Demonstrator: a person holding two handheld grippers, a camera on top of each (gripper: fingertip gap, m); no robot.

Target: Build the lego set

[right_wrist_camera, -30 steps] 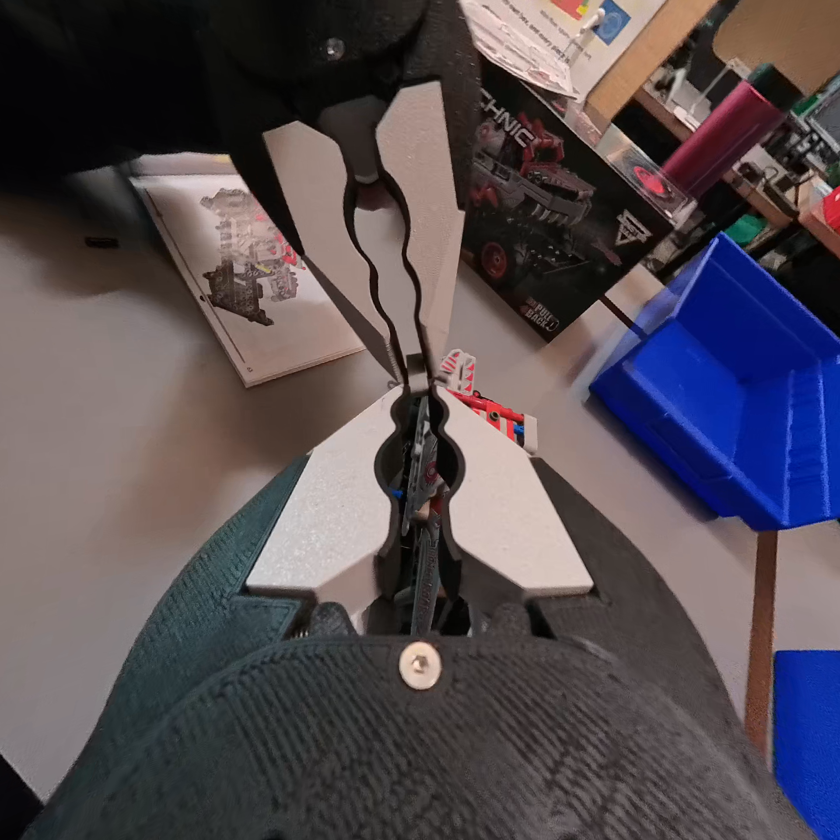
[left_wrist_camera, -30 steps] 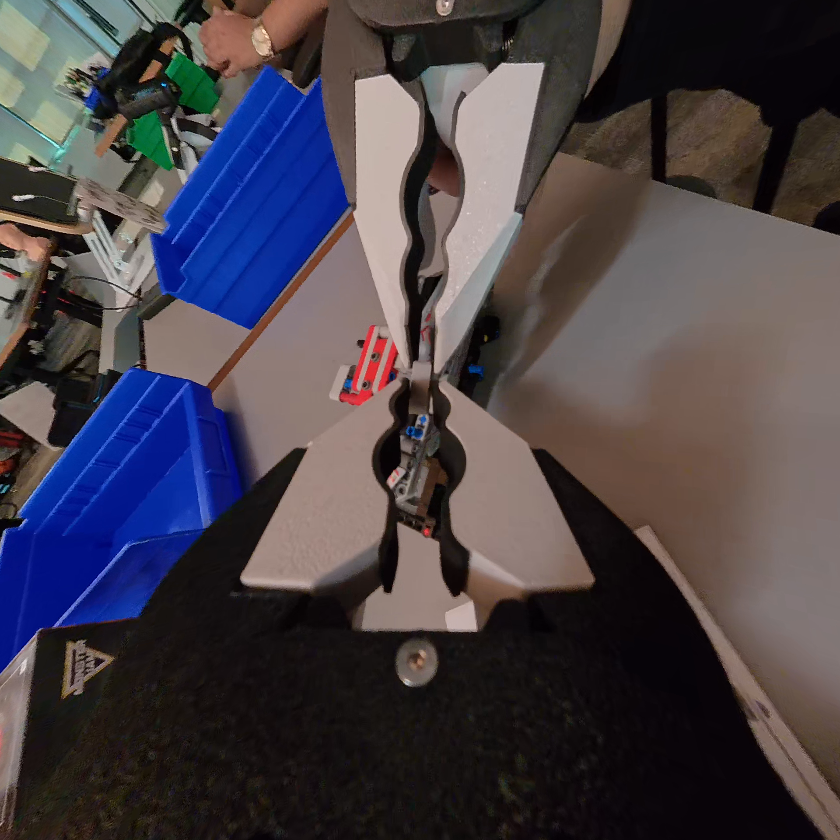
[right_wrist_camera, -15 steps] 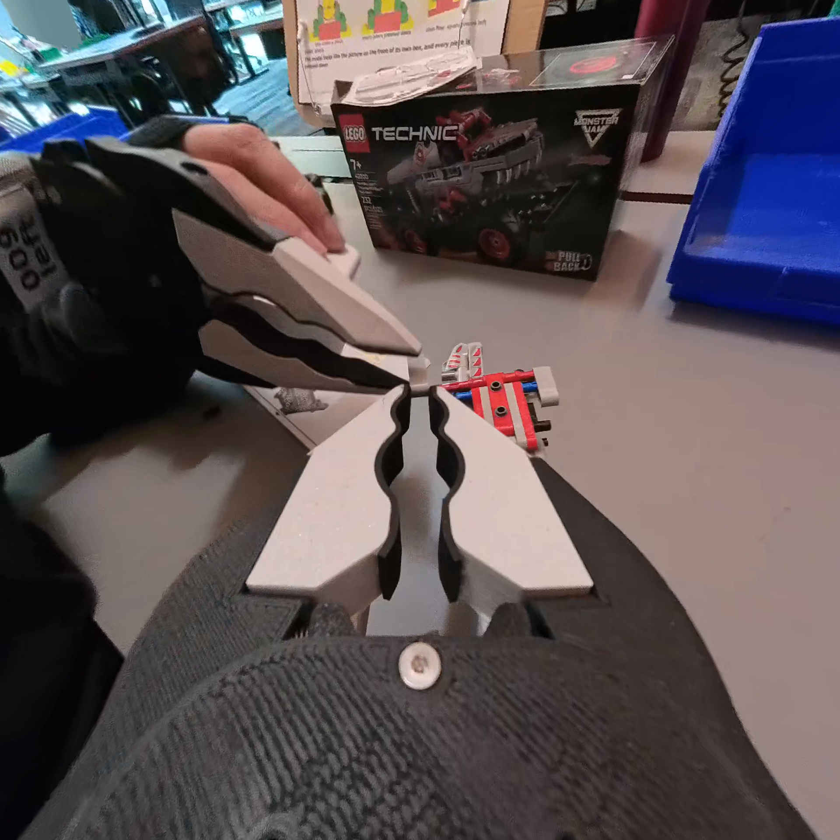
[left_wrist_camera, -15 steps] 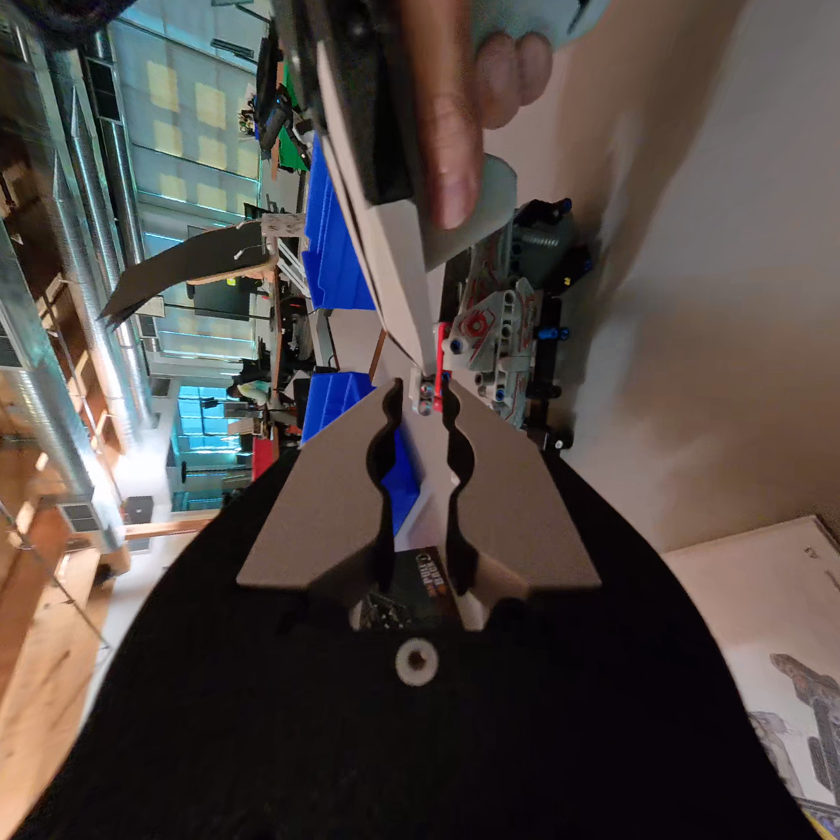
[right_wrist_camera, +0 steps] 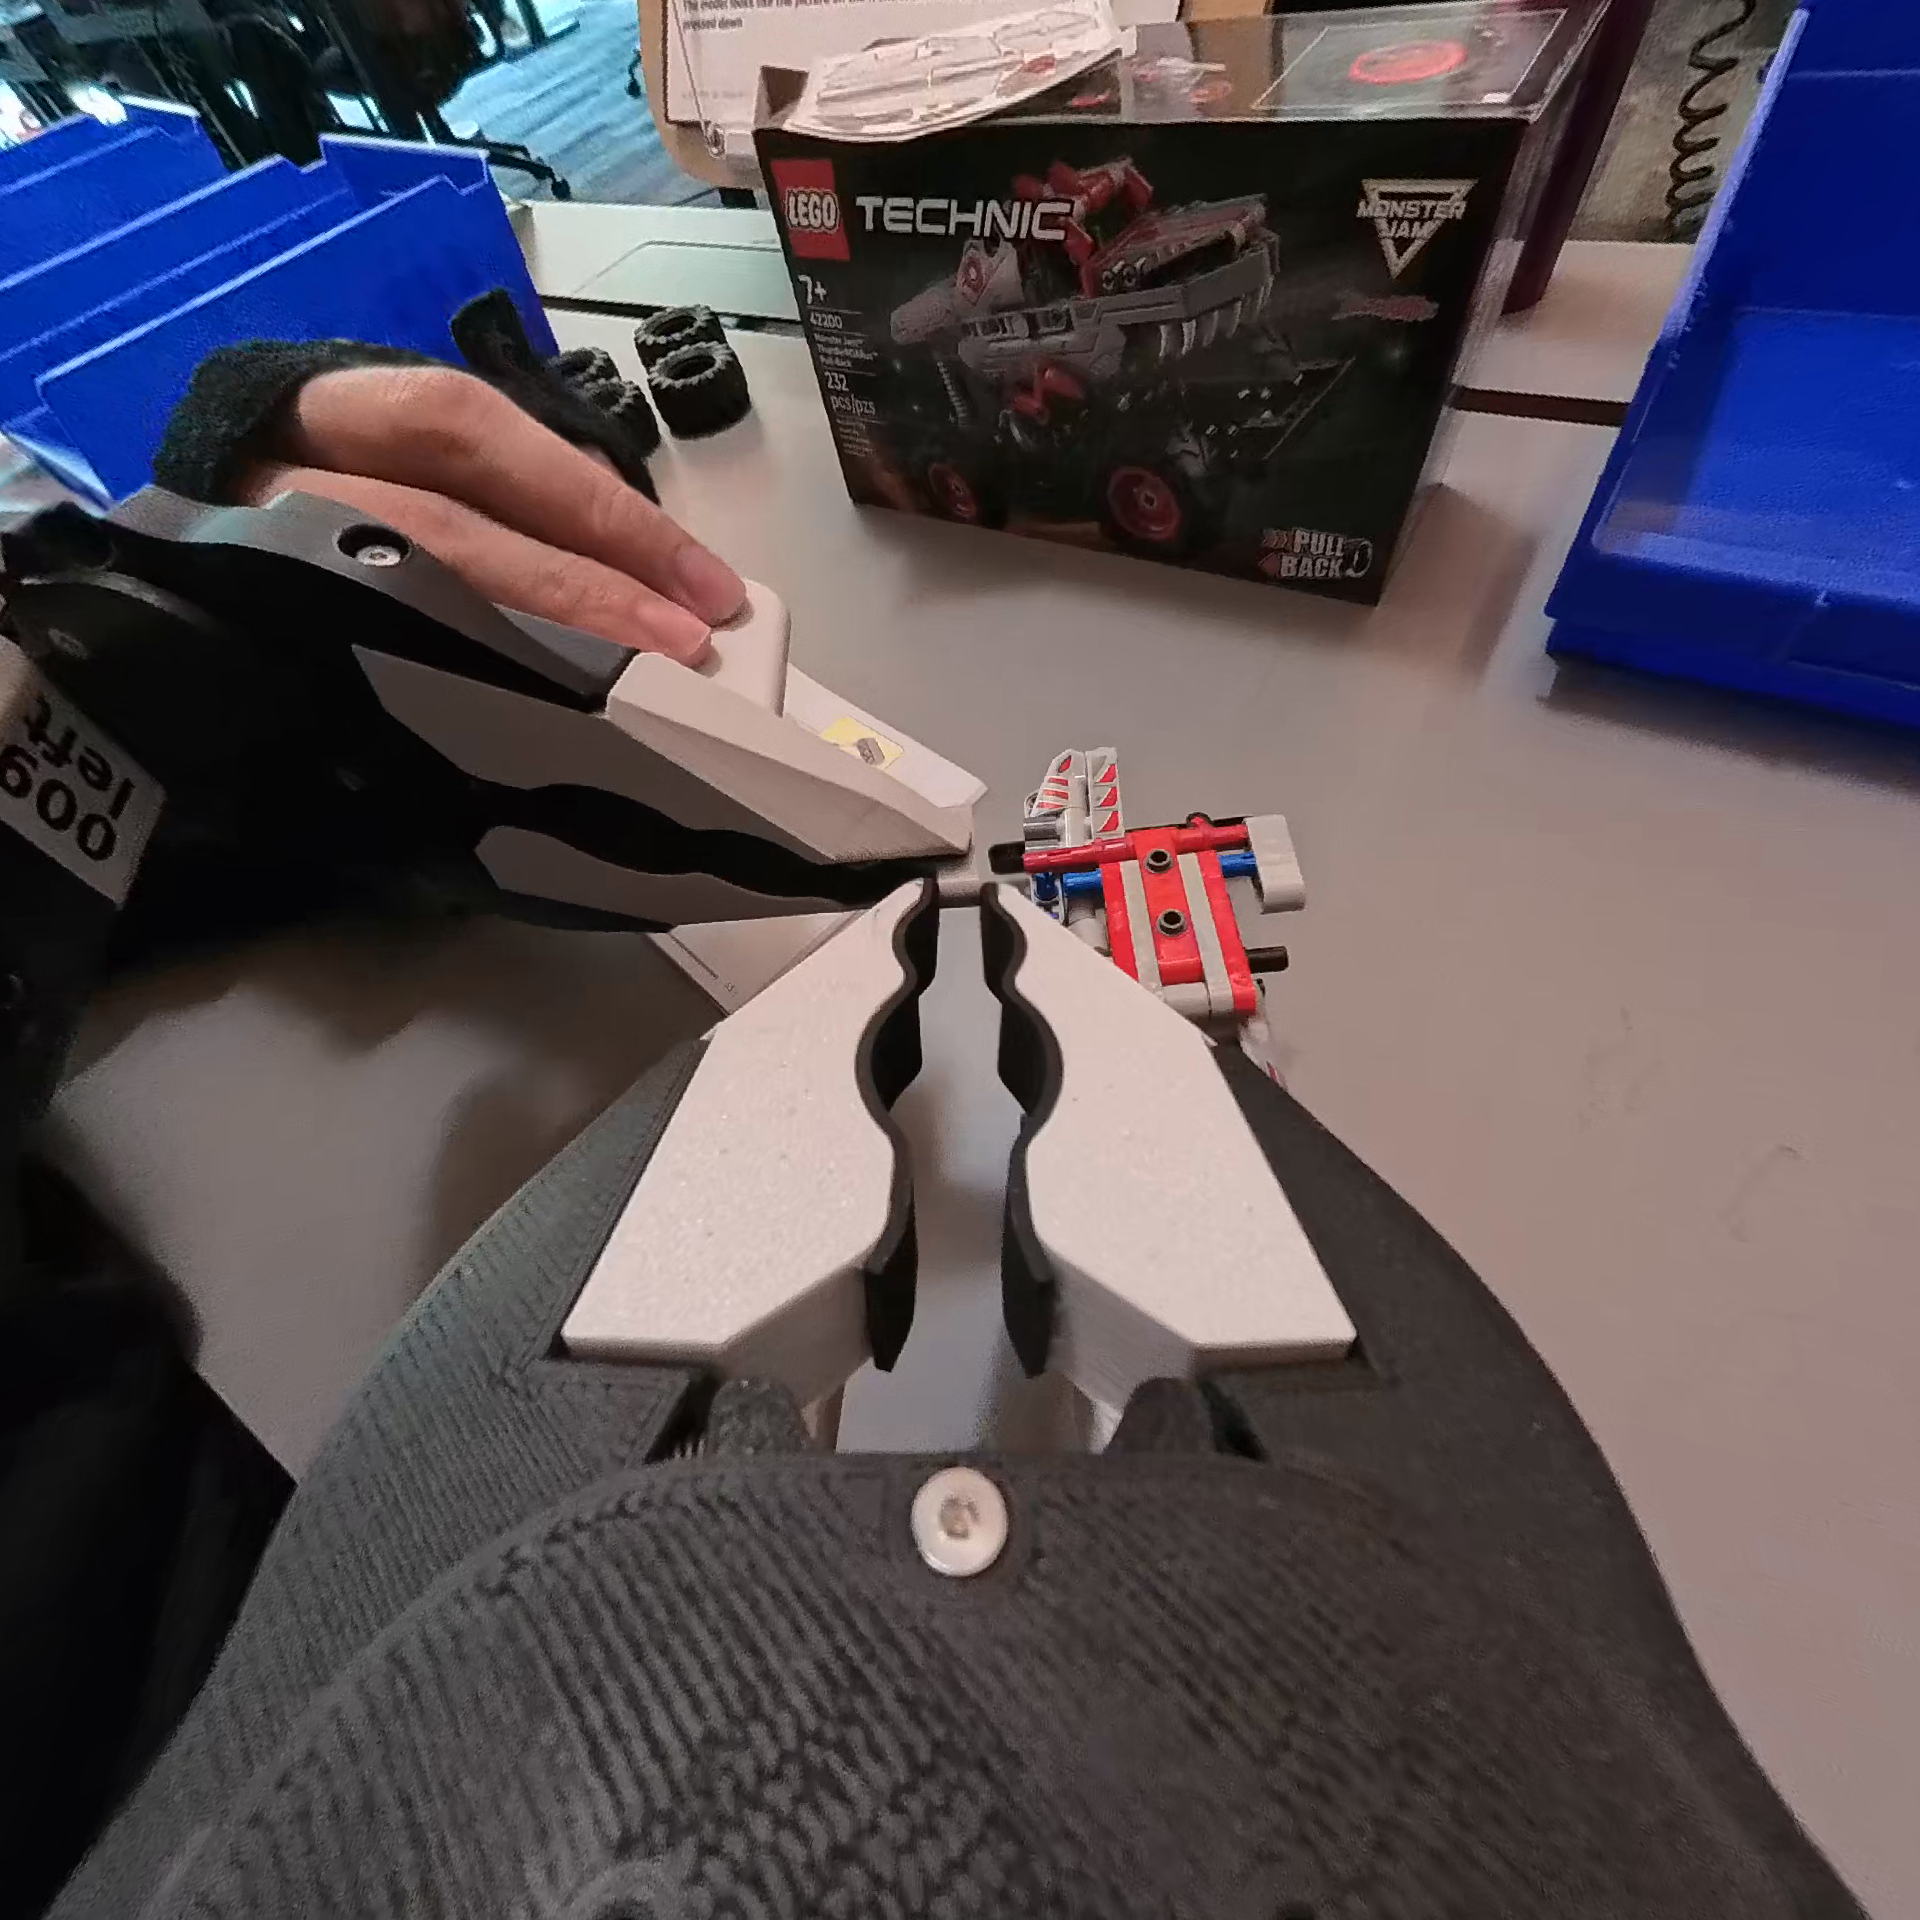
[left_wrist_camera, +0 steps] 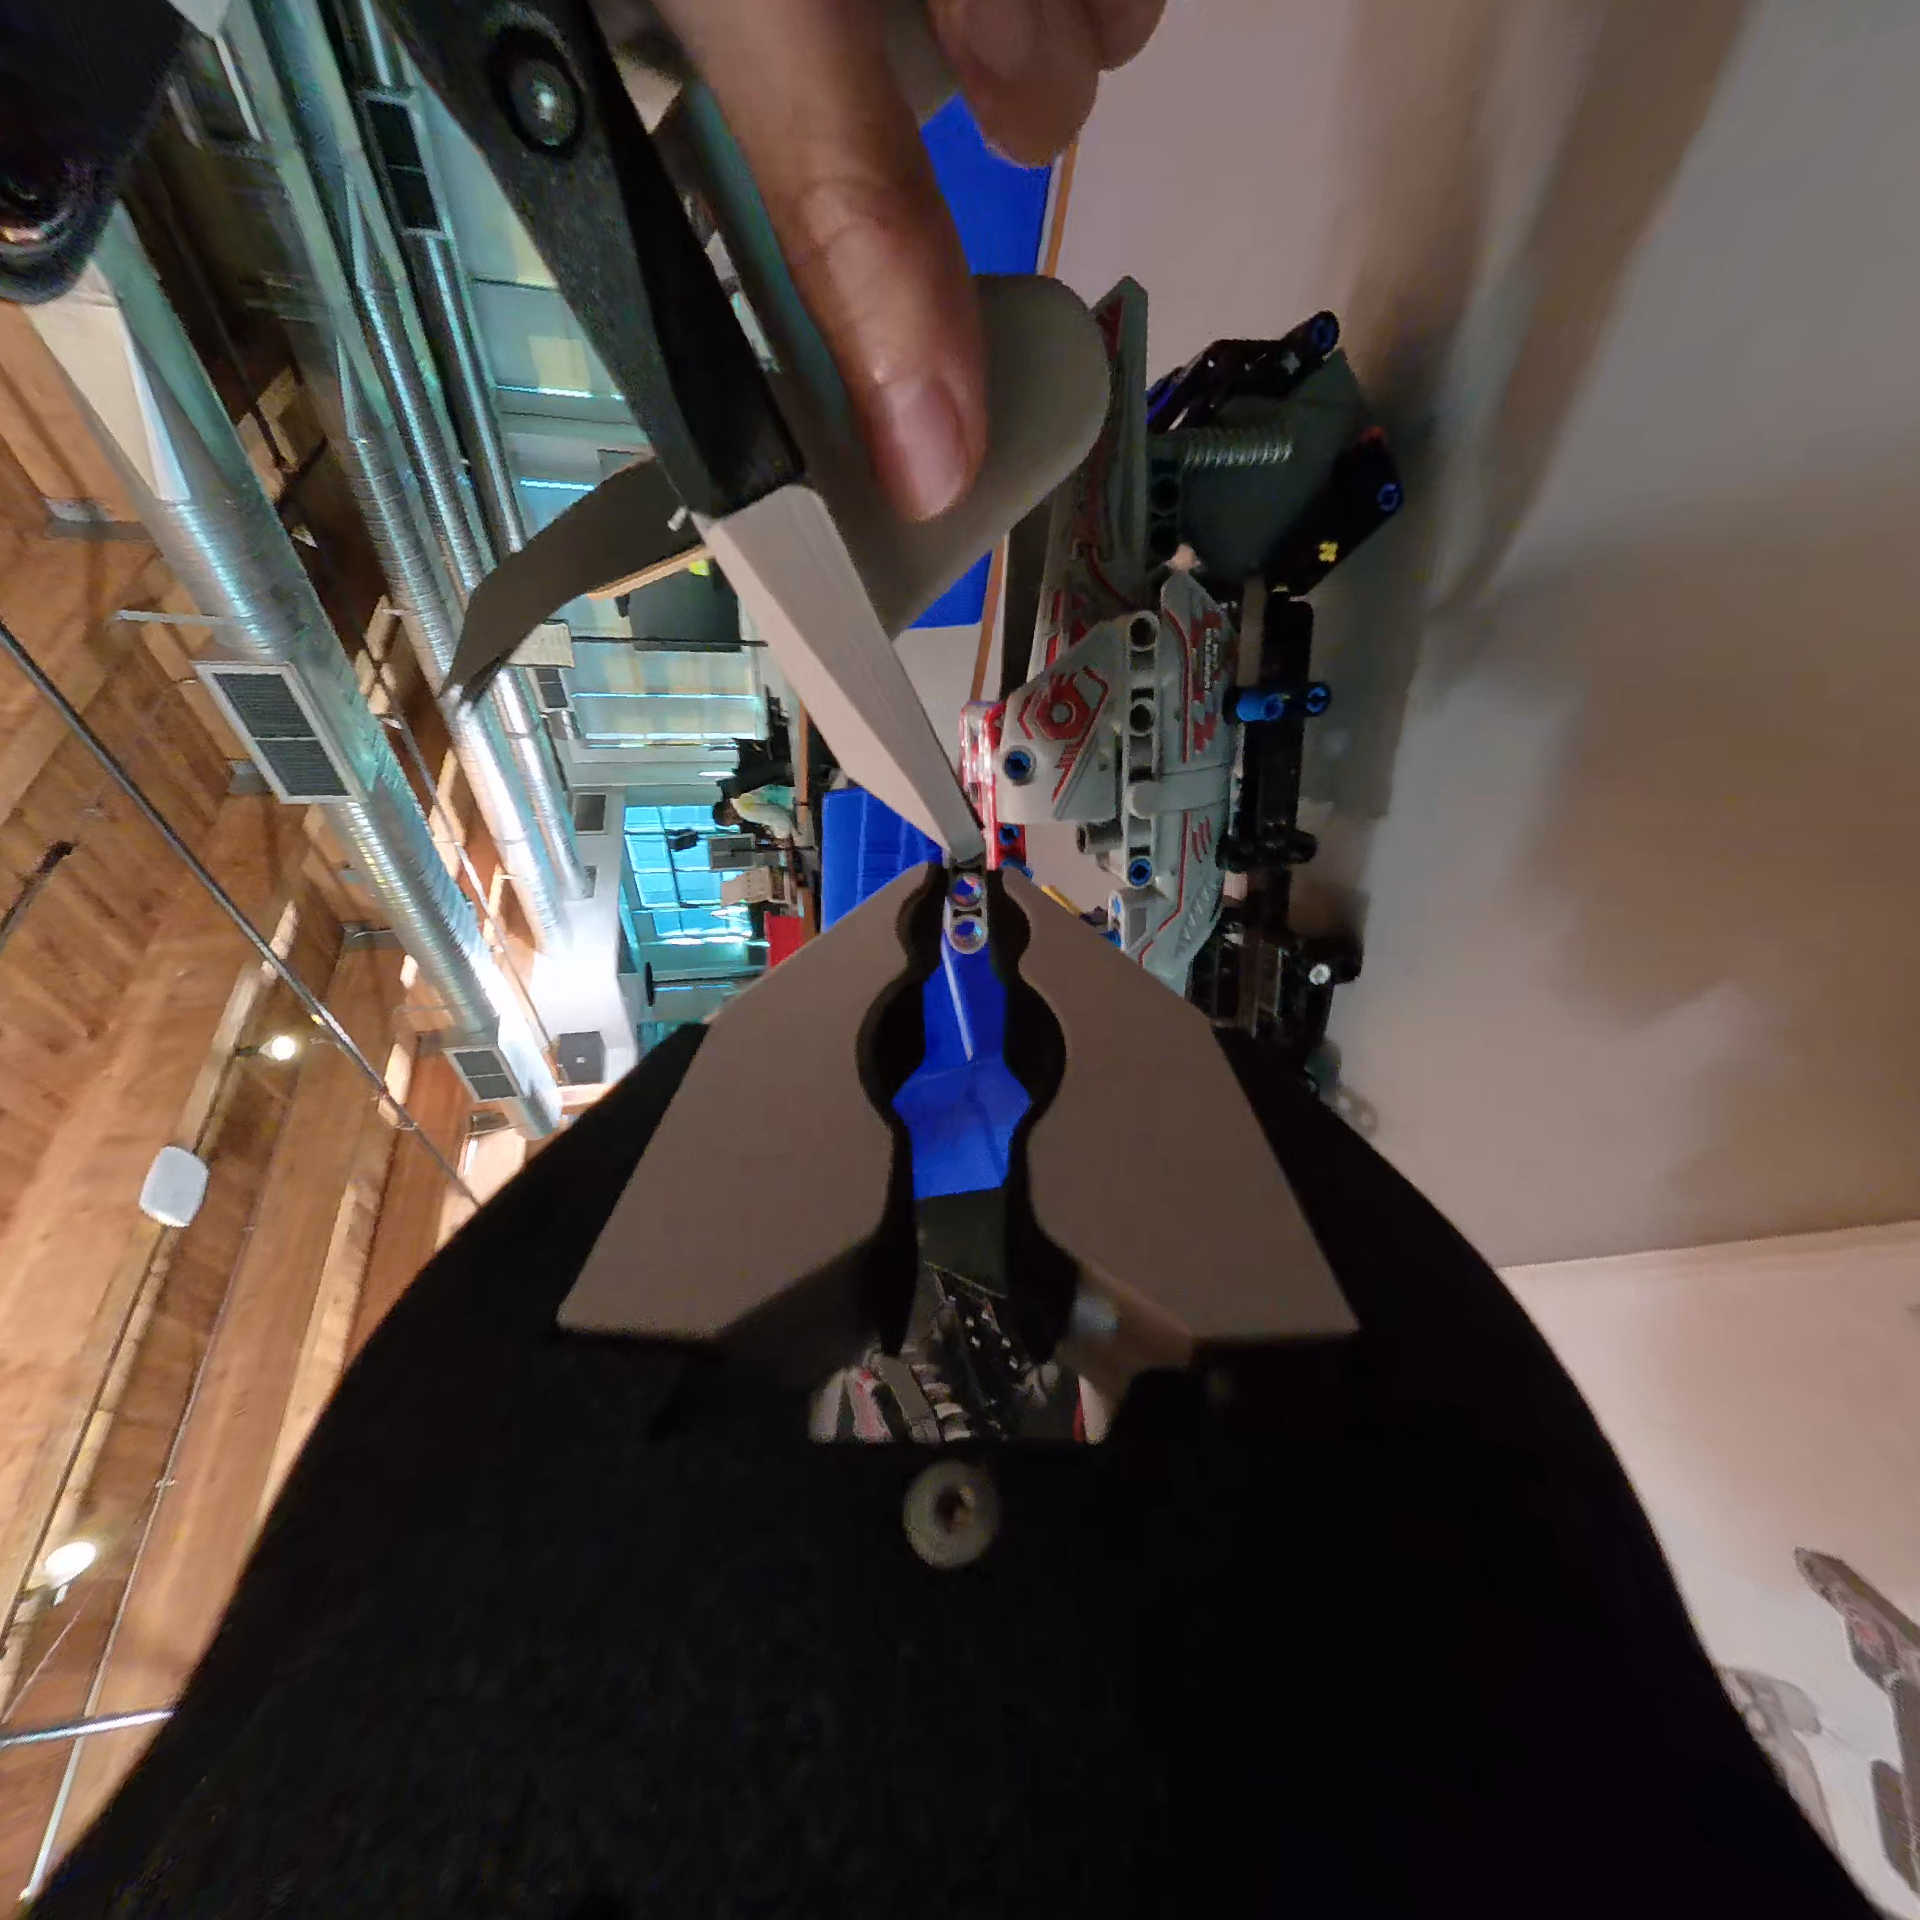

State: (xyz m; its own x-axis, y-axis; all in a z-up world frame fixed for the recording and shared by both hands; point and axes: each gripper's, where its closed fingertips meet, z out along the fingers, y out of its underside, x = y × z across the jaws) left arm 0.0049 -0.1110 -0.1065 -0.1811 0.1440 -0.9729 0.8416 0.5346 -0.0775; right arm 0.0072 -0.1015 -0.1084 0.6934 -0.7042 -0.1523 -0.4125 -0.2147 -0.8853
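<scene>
Both grippers meet tip to tip over the grey table (right_wrist_camera: 1558,1143), sharing one small grey beam (left_wrist_camera: 967,914), a short Technic liftarm with pin holes. In the left wrist view the left gripper (left_wrist_camera: 968,906) pinches that beam between its fingertips, so it is clenched on the piece. The right gripper (right_wrist_camera: 958,891) also has the beam's end between its tips, though whether it grips firmly or only touches cannot be told; its jaws stand nearly closed, with a narrow gap behind the tips.

The partly built truck body (right_wrist_camera: 1153,904), red, grey and blue, lies on the table just beyond and to the right of the meeting tips, its long axis running near to far in the right wrist view. The beam sits just beside its near-left end. The move likely turns on carrying the beam rightward into that end.

Farther off stand the set's box (right_wrist_camera: 1132,343), loose black tyres (right_wrist_camera: 691,369), and blue bins (right_wrist_camera: 1766,436).
</scene>
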